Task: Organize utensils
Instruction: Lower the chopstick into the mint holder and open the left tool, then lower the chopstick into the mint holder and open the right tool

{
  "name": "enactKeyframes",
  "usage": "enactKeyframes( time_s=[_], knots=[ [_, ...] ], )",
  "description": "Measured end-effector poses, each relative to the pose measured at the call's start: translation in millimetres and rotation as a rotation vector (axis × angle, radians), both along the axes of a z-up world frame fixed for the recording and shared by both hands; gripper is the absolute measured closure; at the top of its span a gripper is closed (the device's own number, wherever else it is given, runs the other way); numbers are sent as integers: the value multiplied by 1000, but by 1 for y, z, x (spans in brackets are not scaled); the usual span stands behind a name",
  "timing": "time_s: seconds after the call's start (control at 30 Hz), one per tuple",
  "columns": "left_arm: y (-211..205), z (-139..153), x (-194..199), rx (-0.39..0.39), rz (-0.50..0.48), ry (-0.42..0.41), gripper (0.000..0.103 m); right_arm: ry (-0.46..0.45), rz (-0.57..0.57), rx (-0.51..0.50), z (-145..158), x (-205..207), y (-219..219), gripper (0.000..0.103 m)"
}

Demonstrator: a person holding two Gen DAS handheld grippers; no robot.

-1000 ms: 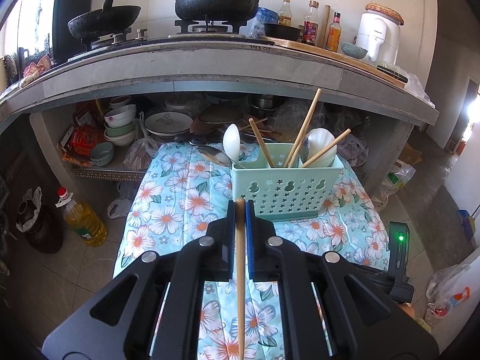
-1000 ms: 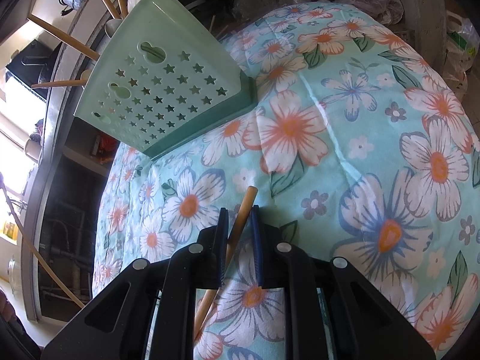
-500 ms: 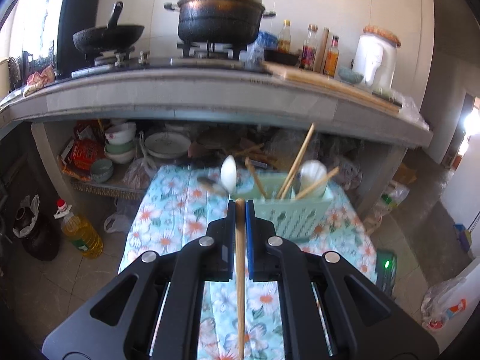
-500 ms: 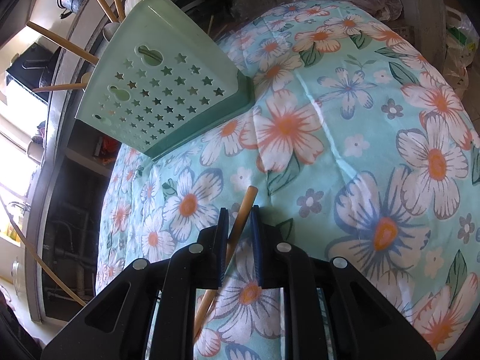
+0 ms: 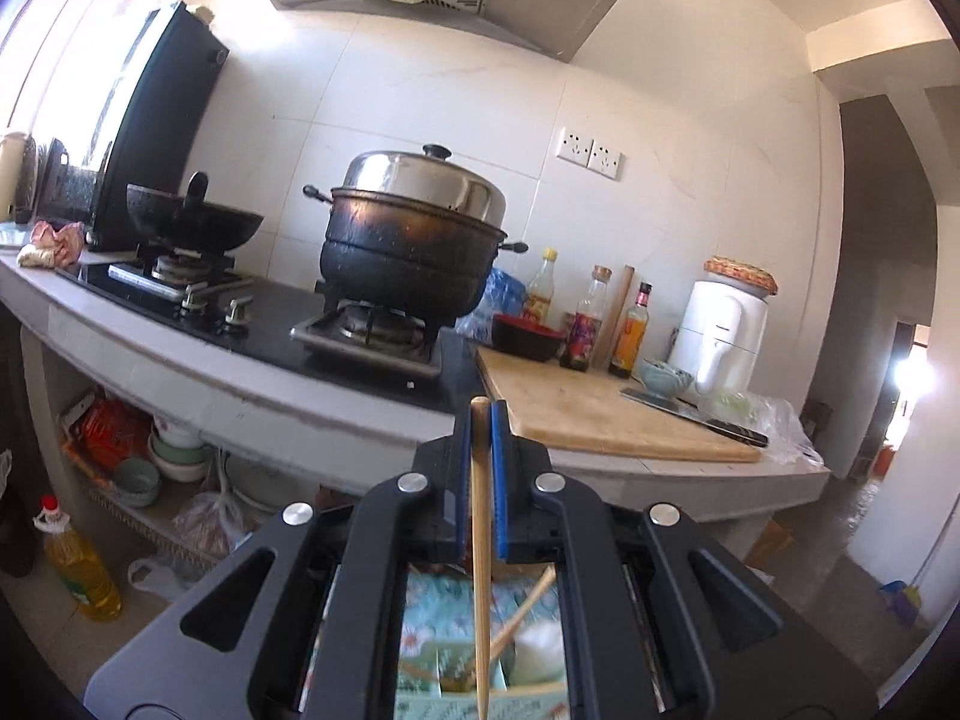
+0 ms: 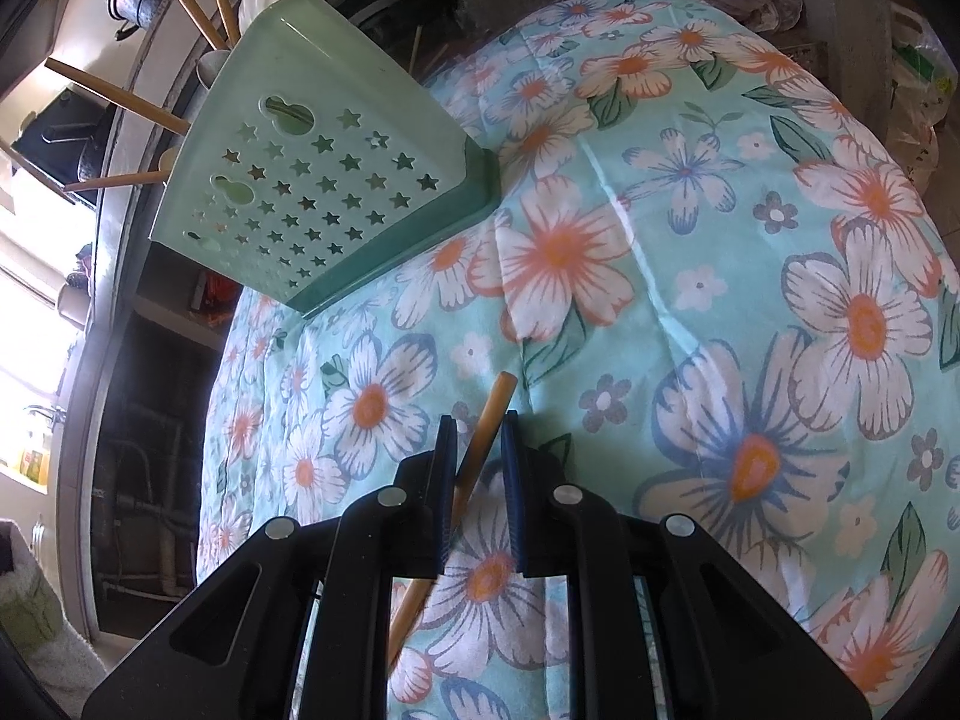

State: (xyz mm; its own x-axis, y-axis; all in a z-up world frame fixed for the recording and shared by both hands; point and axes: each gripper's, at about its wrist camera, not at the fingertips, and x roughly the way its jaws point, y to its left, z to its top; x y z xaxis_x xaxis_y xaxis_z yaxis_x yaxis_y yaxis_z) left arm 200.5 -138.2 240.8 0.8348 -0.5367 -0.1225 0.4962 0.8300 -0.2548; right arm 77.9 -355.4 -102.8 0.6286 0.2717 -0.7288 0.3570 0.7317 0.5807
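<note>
My left gripper (image 5: 480,414) is shut on a wooden chopstick (image 5: 480,540) that runs straight up between its blue pads, tip just past them. It is raised and points nearly level at the kitchen counter. Far below it, through the gripper frame, the green utensil holder (image 5: 432,684) shows blurred, with chopsticks and a white spoon (image 5: 537,654) in it. My right gripper (image 6: 477,438) points down at the floral tablecloth (image 6: 720,240), shut on a second chopstick (image 6: 489,420) that slants between its pads. The star-holed green utensil holder (image 6: 312,180) stands ahead to its left, several chopsticks sticking out.
A stone counter (image 5: 252,384) carries a gas stove with a lidded pot (image 5: 414,246) and a wok (image 5: 192,219), a wooden cutting board (image 5: 594,414), bottles and a white appliance (image 5: 723,330). Bowls sit on the shelf beneath. An oil bottle (image 5: 78,564) stands on the floor.
My left gripper has risen and tipped up with its chopstick; the holder dropped from straight ahead to below the gripper. The right gripper and its chopstick have not moved.
</note>
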Motion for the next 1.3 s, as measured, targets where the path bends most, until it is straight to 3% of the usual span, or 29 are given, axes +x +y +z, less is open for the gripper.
enactKeyframes(
  time_s=[0.07, 0.3, 0.5, 0.77, 0.83, 1.03, 1.3],
  knots=[
    [-16, -7, 16, 20, 22, -10, 98, 2, 3, -1, 1, 1, 0, 88],
    [-55, -43, 71, 51, 58, 86, 98, 6, 11, 0, 3, 1, -1, 88],
    [-70, -74, 80, 104, 83, 90, 98, 9, 18, 0, 3, 3, 0, 88],
    [-67, -97, 79, 111, 76, 98, 96, 10, 19, -5, 3, 5, 0, 88],
    [-63, -97, 73, 118, 69, 96, 75, 11, 14, -4, 3, 4, -1, 88],
    [-38, -92, 41, 156, 58, 83, 47, -2, -6, 1, 6, 1, -2, 89],
    [1, -106, -4, 233, 4, 214, 29, -81, -9, 2, 33, -13, -3, 92]
  ],
)
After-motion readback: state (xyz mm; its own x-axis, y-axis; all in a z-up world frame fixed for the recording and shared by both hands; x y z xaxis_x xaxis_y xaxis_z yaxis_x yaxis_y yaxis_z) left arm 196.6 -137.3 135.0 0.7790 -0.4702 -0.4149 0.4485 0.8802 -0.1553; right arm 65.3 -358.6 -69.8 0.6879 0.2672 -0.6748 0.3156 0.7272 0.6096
